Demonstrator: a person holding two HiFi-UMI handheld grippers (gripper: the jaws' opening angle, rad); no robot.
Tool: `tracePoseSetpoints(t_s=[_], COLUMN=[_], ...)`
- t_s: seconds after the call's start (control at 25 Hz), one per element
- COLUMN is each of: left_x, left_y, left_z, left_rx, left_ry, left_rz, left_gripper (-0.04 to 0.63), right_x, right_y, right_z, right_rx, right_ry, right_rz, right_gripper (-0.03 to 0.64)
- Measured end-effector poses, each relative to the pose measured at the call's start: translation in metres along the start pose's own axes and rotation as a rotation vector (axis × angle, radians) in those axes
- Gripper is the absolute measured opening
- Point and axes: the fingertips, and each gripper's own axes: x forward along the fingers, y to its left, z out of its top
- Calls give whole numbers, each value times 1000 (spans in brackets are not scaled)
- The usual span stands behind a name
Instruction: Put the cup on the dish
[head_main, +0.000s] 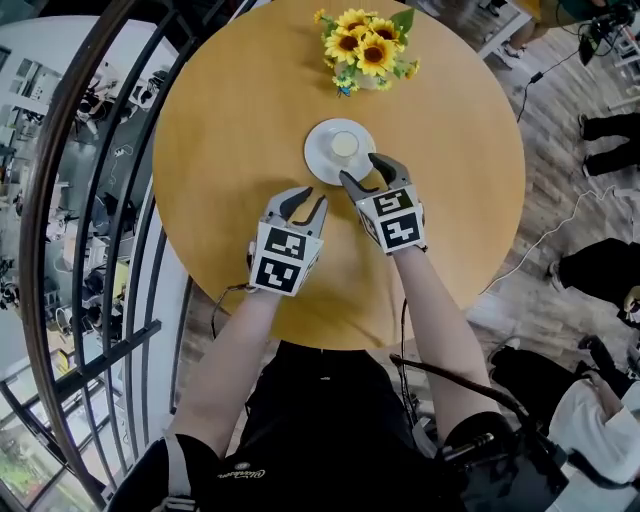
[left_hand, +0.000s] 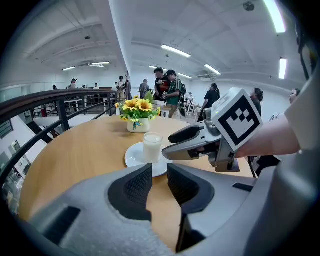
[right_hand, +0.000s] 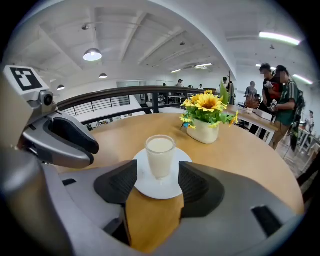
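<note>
The cup (head_main: 344, 145) stands upright on the dish (head_main: 318, 163) on the counter (head_main: 230, 120), so the task seems done. The right gripper (head_main: 360, 168) is at the dish's near edge, its fingers (right_hand: 200, 187) wide apart and empty, probably after release. The left gripper (head_main: 305, 205) is beside it, fingers slightly apart, holding nothing.

Count: one cup (head_main: 344, 145), one dish (head_main: 318, 162), one sunflower pot (head_main: 366, 48) at 12 o'clock, one table (head_main: 230, 130), two grippers: left gripper (head_main: 304, 204), right gripper (head_main: 360, 168).

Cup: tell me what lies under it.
The cup stands on a white dish, which lies on the wooden table. The cup covers the dish's middle, so that part cannot be seen.
</note>
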Motion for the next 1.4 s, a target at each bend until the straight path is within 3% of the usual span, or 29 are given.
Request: tracePoseSetpoints(t_s=[0.28, 0.84, 1.4], left_x=[-11, -63, -115], left_y=[-6, -37, -69], left_z=[31, 87, 132], left_rx=[32, 75, 147], left_ry=[-51, -165, -278], left_rz=[10, -3, -21], left_gripper=[92, 92, 92], right_x=[-40, -140, -198], right_y=[8, 38, 51], right_z=[19, 61, 98], right_rx=[9, 75, 80], right_ry=[-51, -213, -309], right_rz=[3, 8, -13], right_gripper=[247, 161, 124])
